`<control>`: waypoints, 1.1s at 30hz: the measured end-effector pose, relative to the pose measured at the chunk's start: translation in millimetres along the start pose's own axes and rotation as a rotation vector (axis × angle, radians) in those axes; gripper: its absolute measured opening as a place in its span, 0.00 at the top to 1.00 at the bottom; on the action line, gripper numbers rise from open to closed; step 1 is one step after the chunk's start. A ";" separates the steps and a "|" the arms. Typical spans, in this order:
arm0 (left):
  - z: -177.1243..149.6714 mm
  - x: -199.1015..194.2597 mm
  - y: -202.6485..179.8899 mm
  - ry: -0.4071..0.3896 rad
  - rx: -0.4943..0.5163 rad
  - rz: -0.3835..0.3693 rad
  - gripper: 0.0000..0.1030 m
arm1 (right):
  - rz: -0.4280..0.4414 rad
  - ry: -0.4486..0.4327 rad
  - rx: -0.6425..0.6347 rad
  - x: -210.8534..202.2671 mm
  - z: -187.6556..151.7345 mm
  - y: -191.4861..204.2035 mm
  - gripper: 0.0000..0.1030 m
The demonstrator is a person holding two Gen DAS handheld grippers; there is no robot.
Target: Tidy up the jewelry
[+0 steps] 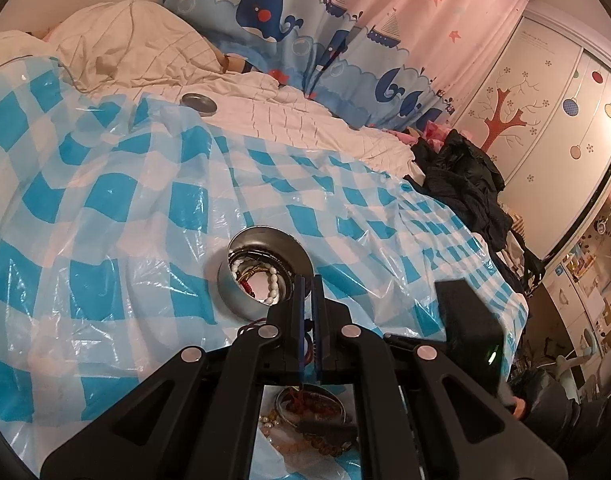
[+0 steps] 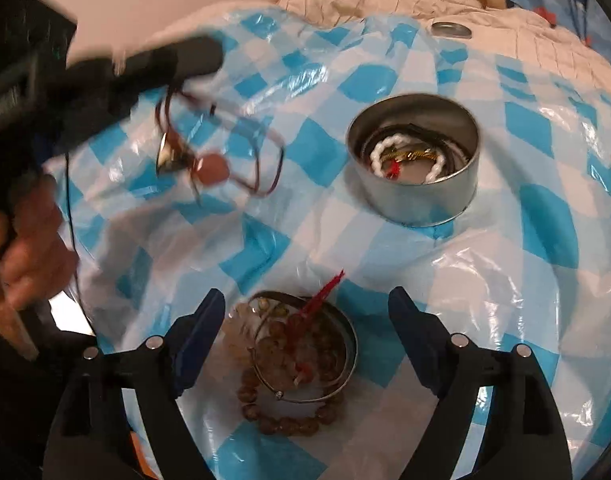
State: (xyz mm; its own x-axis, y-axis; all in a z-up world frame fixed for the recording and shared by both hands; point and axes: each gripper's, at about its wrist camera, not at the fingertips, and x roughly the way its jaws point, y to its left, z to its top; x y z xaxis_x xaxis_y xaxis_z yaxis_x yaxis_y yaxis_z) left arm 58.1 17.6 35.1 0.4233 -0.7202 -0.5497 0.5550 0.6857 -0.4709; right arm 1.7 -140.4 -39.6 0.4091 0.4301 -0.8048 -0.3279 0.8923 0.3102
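My left gripper (image 1: 308,280) is shut on a dark red cord necklace (image 2: 213,168). The necklace has a pink round stone and a metal pendant, and it dangles blurred from the left gripper (image 2: 193,56) in the right wrist view. A round metal tin (image 2: 417,204) on the checked plastic sheet holds white beads and dark cords; it also sits just beyond my left fingertips (image 1: 233,292). My right gripper (image 2: 305,294) stands open above a loose pile: a brown bead bracelet (image 2: 289,424), a metal bangle (image 2: 345,372) and a red tassel (image 2: 325,292).
The blue-and-white checked plastic sheet (image 1: 105,200) covers a bed. The tin's lid (image 1: 199,103) lies far back on the white bedding. Dark clothes (image 1: 465,184) are heaped at the bed's right edge. A person's hand (image 2: 25,248) grips the left tool.
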 end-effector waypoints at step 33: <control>3.1 9.5 -0.3 0.000 -0.007 0.006 0.98 | 0.161 -0.090 -0.022 -38.0 5.6 -6.2 0.96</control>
State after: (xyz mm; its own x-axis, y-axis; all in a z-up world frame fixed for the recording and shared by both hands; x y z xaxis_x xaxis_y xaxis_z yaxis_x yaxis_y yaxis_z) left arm 64.2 10.2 32.2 0.4269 -0.7161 -0.5523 0.5476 0.6907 -0.4724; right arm -7.1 -161.4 -8.1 0.4244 0.5782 -0.6968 -0.4130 0.8084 0.4194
